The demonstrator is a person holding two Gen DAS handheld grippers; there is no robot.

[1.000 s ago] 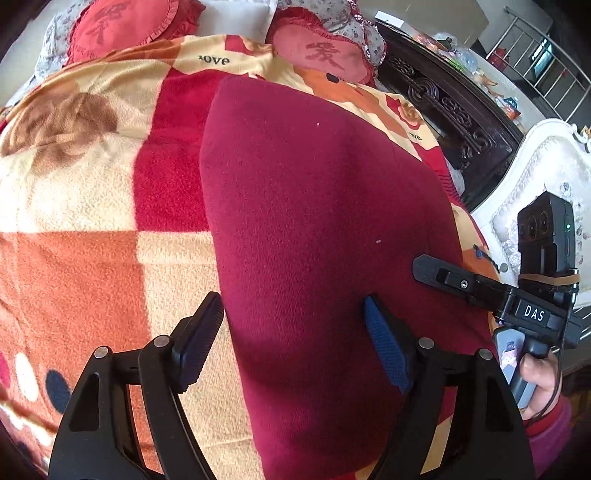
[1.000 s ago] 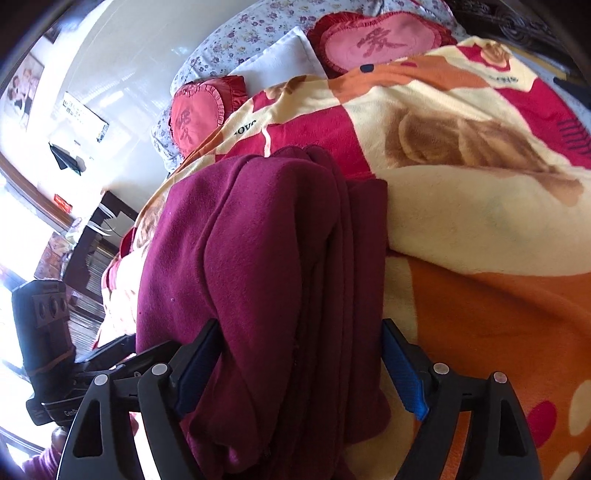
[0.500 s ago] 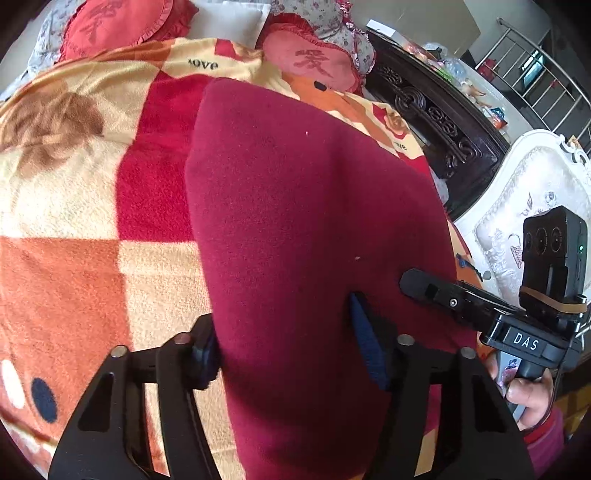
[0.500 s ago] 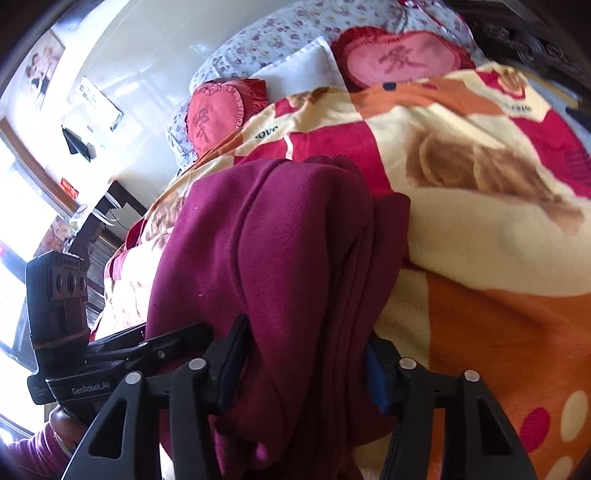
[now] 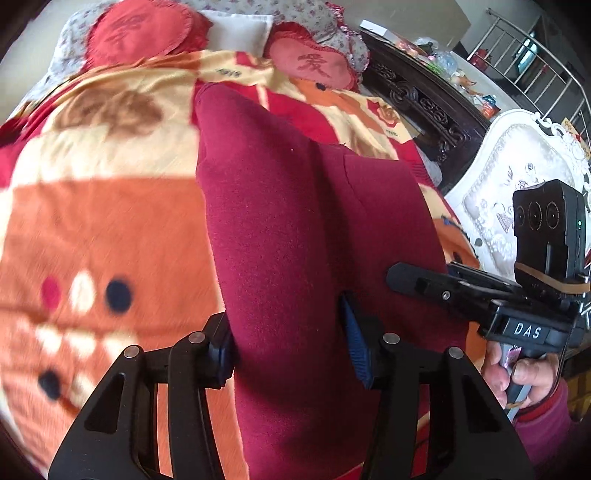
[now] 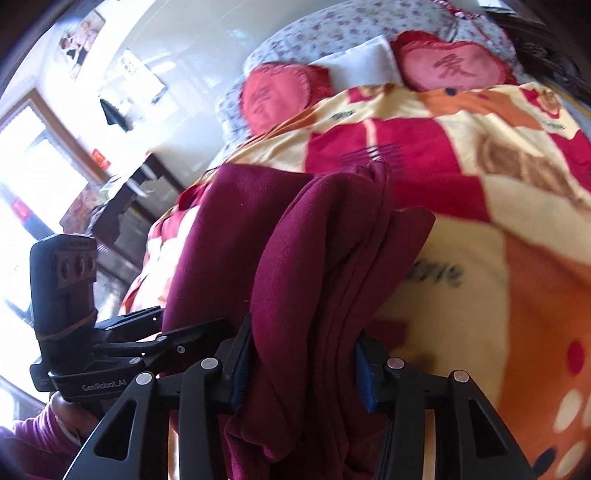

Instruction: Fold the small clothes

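A dark red fleece garment (image 5: 295,229) lies folded on a patterned blanket on a bed. My left gripper (image 5: 288,354) is shut on its near edge, cloth bunched between the blue pads. My right gripper (image 6: 303,365) is shut on the stacked layers of the same garment (image 6: 317,258) at its other near corner. The near end of the garment is lifted off the blanket. Each gripper shows in the other's view: the right one in the left wrist view (image 5: 461,288), the left one in the right wrist view (image 6: 147,339).
The orange, red and cream blanket (image 5: 92,221) covers the bed. Two red heart cushions (image 5: 317,66) and a white pillow (image 5: 236,29) lie at the head. A dark carved bed frame (image 5: 424,99) and a white chair (image 5: 517,177) stand to the right.
Both grippers closed from open onto the garment's near edge. They have since lifted and pulled it, and the cloth now creases and rises off the blanket.
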